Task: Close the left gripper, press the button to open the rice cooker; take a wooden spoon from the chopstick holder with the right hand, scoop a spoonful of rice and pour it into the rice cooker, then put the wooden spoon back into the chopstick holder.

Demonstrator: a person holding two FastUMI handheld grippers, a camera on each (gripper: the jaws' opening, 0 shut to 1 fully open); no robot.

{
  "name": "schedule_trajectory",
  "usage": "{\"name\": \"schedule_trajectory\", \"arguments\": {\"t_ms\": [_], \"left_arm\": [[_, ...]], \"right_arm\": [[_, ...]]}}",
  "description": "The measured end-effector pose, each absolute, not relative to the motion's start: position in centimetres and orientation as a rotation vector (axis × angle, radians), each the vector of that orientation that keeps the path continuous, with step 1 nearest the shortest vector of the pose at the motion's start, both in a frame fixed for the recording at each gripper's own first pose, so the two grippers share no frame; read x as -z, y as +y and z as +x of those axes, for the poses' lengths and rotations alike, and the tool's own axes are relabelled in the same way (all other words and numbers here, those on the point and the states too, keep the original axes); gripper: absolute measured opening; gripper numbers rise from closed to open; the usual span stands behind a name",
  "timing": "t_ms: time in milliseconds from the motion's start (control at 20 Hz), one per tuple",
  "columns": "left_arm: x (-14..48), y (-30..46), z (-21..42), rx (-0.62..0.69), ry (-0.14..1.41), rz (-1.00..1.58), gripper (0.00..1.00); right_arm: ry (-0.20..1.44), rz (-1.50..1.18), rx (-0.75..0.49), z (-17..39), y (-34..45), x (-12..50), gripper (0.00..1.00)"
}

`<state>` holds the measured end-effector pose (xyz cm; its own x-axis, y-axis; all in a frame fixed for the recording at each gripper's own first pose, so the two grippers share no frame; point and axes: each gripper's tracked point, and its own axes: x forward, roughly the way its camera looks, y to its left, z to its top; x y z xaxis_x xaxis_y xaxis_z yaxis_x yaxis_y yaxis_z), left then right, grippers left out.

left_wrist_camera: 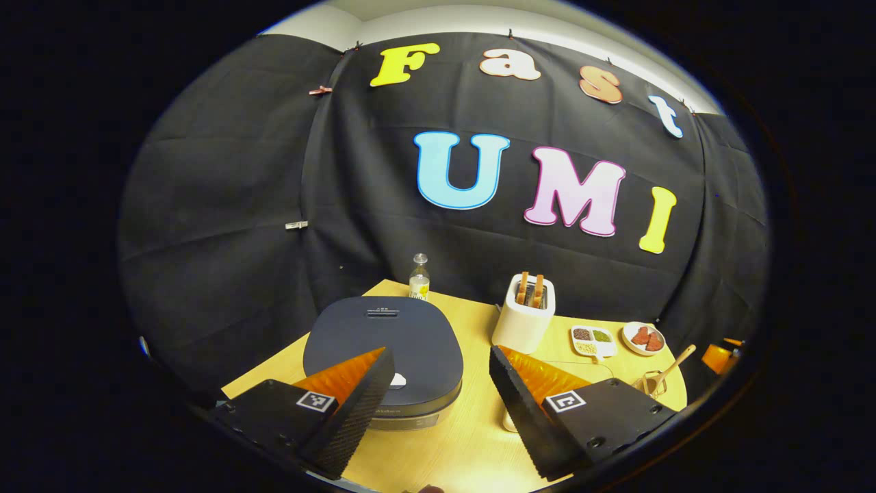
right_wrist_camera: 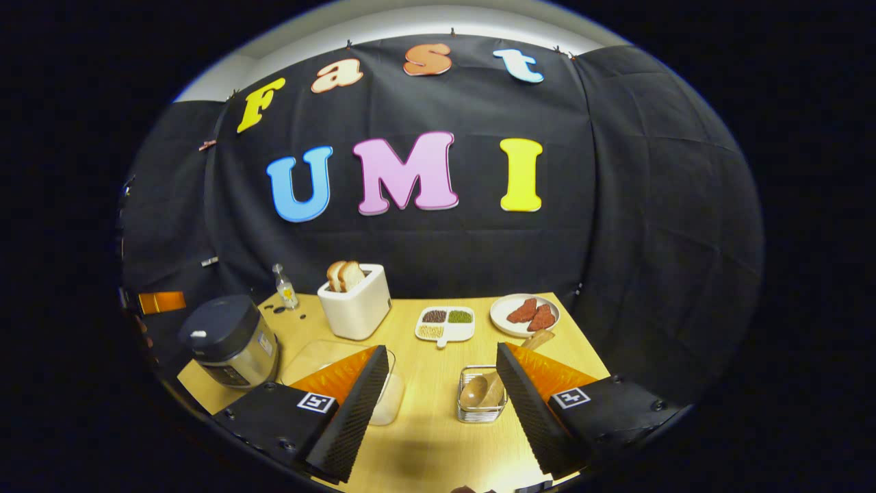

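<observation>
Left gripper, jaws wide apart and empty, above the closed rice cooker, its white lid button just ahead between the fingers; right gripper, likewise open, facing wooden spoon in chopstick holder.

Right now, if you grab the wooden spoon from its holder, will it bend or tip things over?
The spoon looks like solid wood, so probably stiff and light. It leans in a small wire holder, which might tip or slide if tugged sideways. Its smooth handle may slip.
</observation>
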<state>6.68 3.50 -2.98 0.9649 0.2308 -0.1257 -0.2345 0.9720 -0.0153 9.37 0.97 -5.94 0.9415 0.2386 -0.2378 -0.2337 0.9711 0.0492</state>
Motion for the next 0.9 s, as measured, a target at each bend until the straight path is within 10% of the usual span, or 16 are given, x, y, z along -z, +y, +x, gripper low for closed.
{"name": "schedule_trajectory", "arguments": {"t_ms": [900], "left_arm": [[5.3, 2.6, -3.6, -0.004, 0.082, 0.001, 0.95]], "right_arm": [[0.103, 0.023, -0.067, -5.4, 0.3, 1.3, 0.98]]}}
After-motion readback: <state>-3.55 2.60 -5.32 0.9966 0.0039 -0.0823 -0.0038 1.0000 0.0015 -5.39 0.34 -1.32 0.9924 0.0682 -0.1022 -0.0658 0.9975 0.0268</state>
